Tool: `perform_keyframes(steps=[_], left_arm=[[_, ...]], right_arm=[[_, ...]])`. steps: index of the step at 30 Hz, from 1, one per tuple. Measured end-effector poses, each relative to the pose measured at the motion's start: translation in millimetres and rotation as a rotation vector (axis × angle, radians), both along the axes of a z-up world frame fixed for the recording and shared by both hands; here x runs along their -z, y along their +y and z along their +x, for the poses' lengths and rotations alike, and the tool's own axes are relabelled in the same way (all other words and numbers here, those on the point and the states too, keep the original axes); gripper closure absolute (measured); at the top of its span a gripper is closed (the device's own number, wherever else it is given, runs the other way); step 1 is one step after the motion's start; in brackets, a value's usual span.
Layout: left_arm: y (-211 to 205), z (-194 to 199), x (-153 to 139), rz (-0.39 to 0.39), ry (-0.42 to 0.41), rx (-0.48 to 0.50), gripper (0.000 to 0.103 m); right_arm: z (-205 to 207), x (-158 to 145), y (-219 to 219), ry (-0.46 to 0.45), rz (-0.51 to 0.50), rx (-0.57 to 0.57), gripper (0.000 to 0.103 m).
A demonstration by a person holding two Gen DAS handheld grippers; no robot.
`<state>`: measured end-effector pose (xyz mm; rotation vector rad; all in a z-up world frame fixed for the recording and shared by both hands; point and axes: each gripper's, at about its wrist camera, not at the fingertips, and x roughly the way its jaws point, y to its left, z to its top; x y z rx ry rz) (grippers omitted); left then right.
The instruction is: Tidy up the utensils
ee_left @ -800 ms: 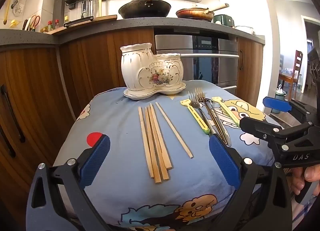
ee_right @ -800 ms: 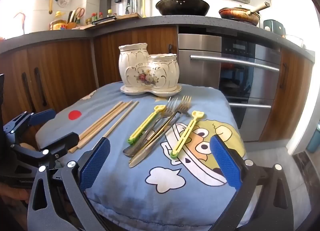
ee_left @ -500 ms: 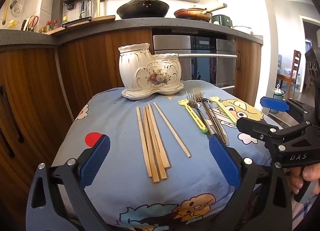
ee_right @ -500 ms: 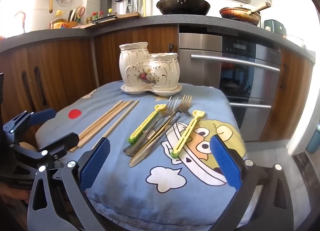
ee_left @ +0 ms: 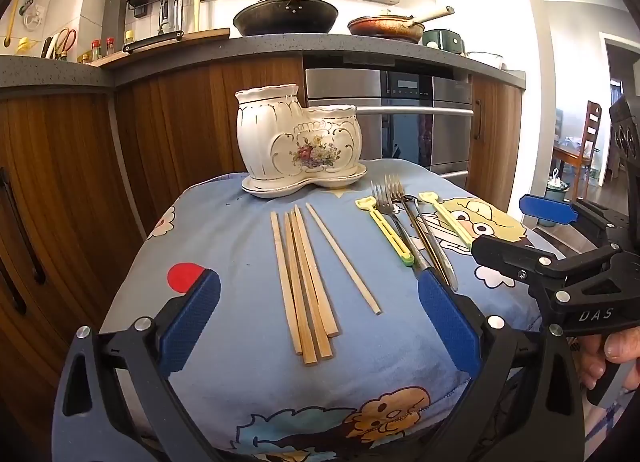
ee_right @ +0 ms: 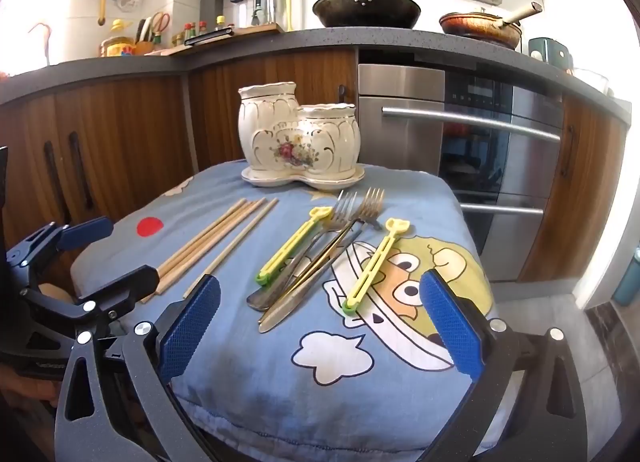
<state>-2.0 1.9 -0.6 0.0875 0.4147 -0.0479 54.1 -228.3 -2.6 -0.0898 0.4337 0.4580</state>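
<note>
Progress: nothing sorted yet, by my judgement. The chopsticks (ee_left: 306,282) lie loose on the cloth just ahead of the left hand-held gripper (ee_left: 319,326), its jaws wide apart and empty. The forks (ee_right: 340,238) and the yellow clips (ee_right: 294,246) lie ahead of the right hand-held gripper (ee_right: 320,326), likewise spread and holding nothing. The ceramic holder (ee_left: 298,141) stands beyond both. Its interior cannot be seen; the overlapping metal pieces cannot be counted.

Wooden chopsticks (ee_left: 306,282) flat on cloth; forks (ee_left: 390,197), yellow clips (ee_left: 386,232) beside; empty ceramic holder (ee_left: 298,141) behind.
</note>
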Motion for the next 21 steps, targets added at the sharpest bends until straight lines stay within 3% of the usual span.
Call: perform_keyframes(steps=[21], left_arm=[[-2.6, 3.7, 2.5, -0.001, 0.005, 0.006, 0.005]], right_arm=[[0.9, 0.3, -0.6, 0.004, 0.001, 0.001, 0.004]])
